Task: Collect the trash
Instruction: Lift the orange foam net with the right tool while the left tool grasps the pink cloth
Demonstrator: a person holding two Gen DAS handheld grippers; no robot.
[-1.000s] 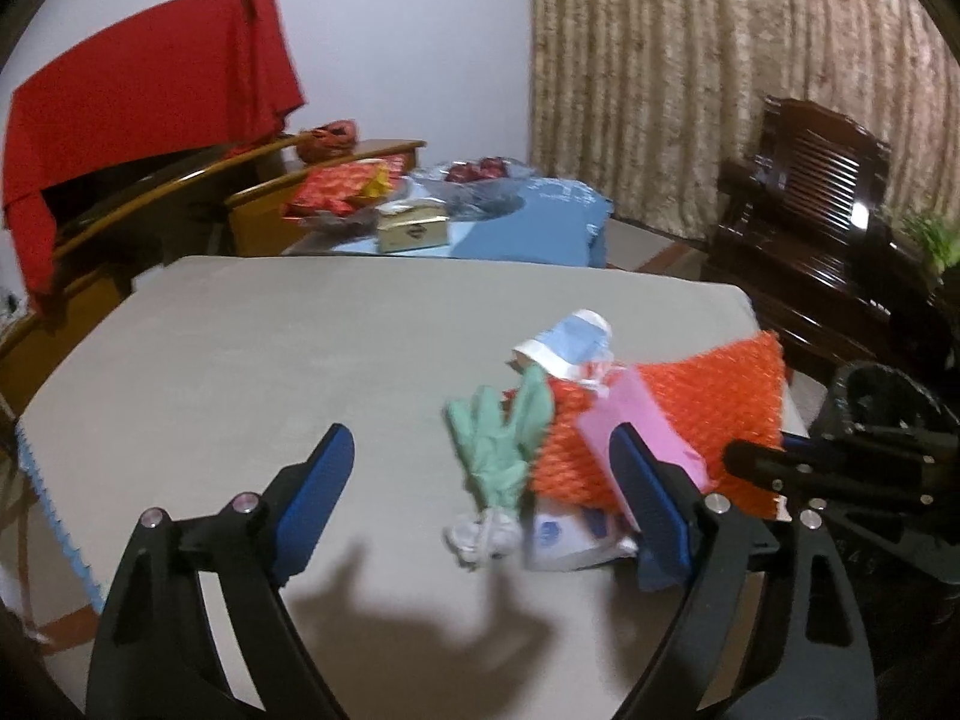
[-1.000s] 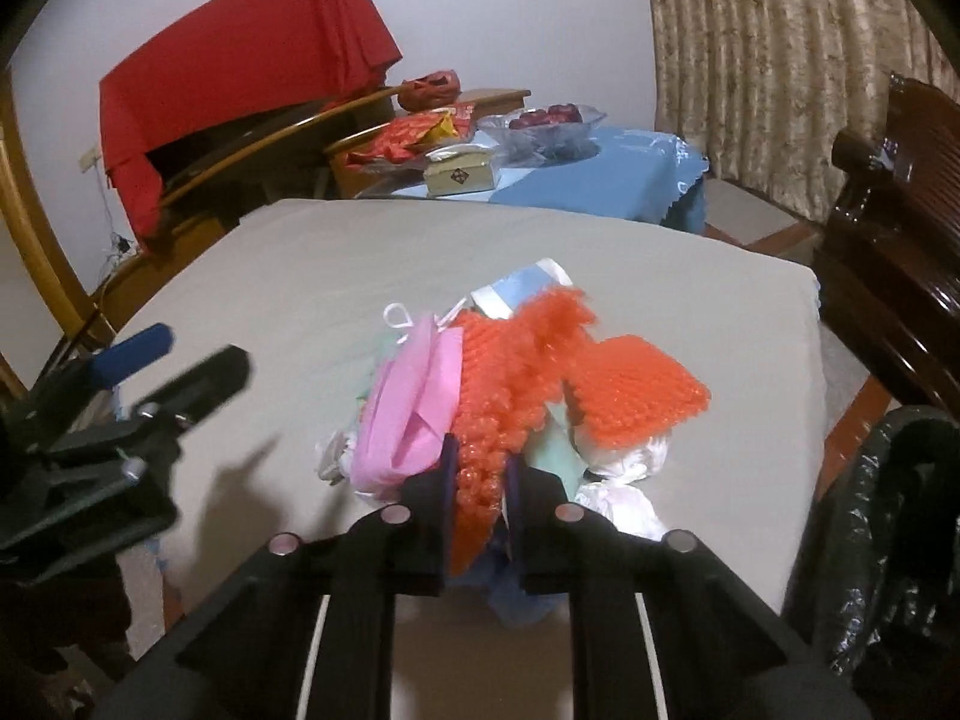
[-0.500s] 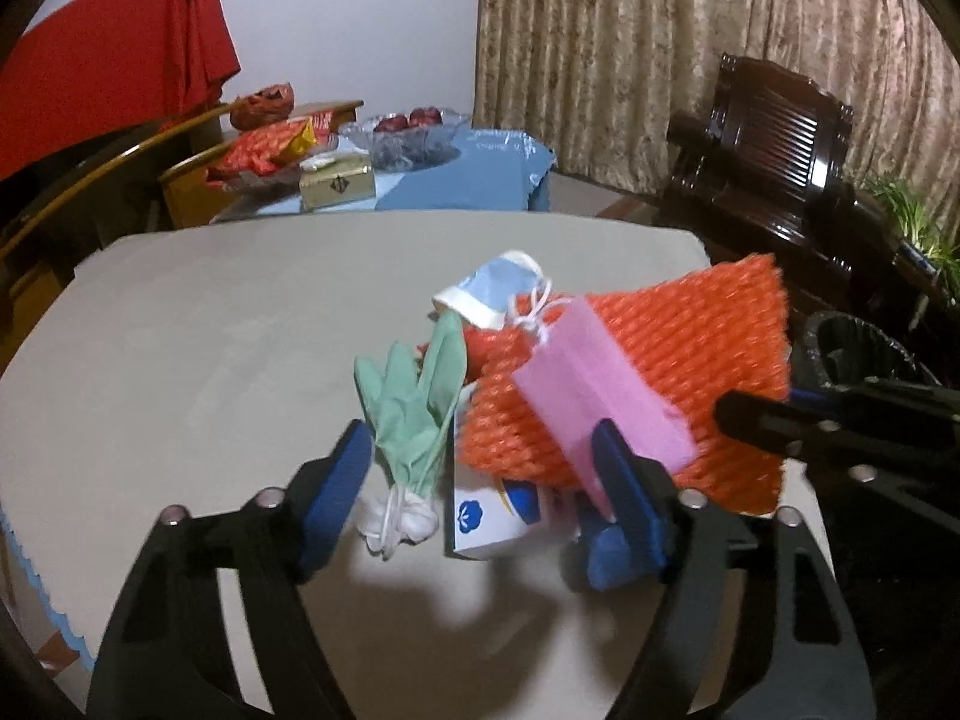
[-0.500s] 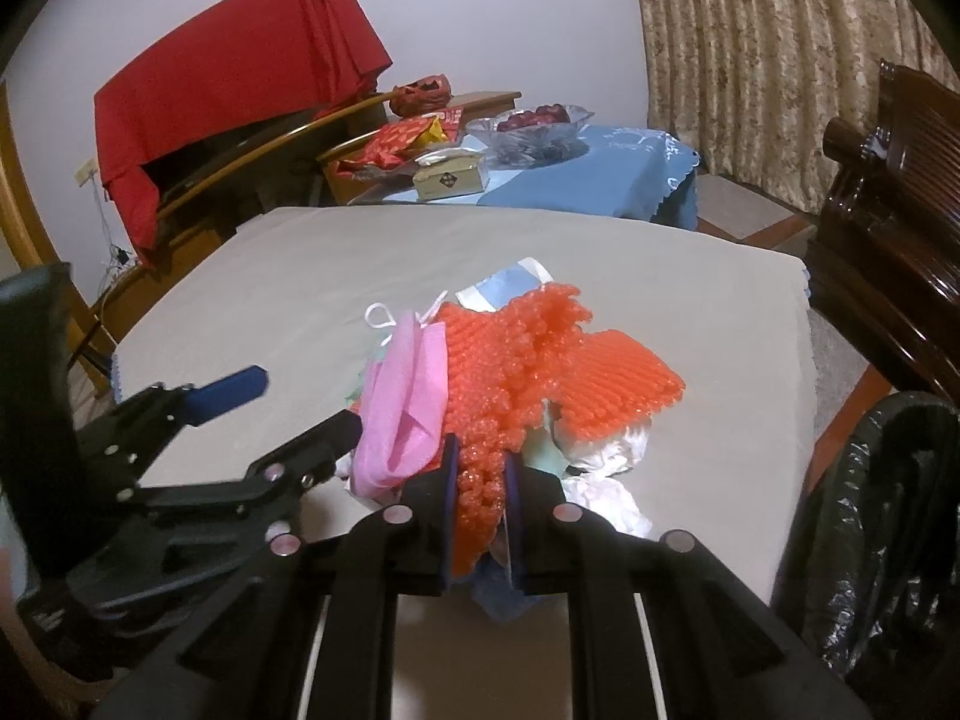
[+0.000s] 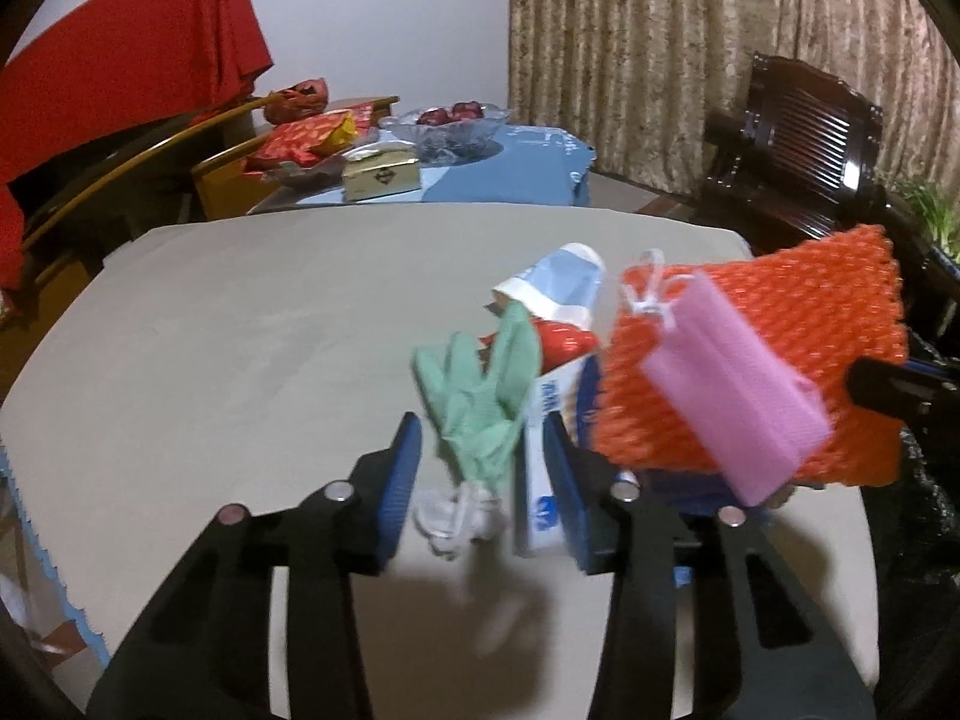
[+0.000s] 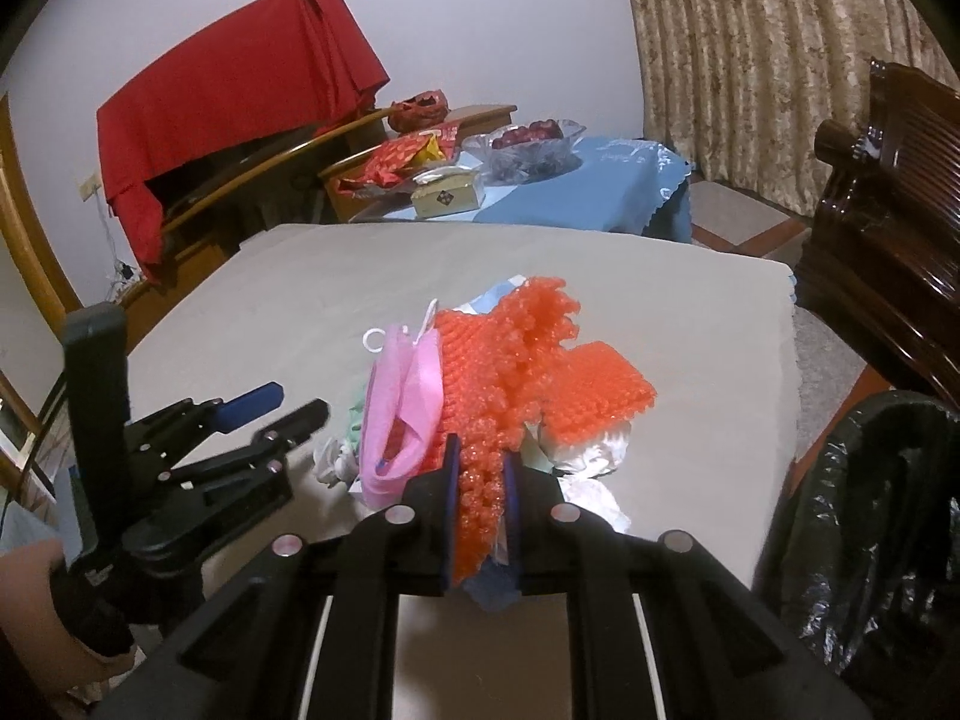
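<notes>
Orange foam net (image 6: 480,480) clamped in right gripper (image 6: 478,516); left gripper (image 5: 477,480) closing around green glove (image 5: 480,414) and white carton (image 5: 540,480), not yet pinching; black bin bag (image 6: 870,510) right.

On your table (image 5: 240,330): one orange foam net (image 5: 780,360), one pink mask (image 5: 732,408), one blue mask (image 5: 564,276), one green glove (image 5: 480,396), one carton (image 5: 546,468); beside it, one black bin bag (image 6: 870,510).
</notes>
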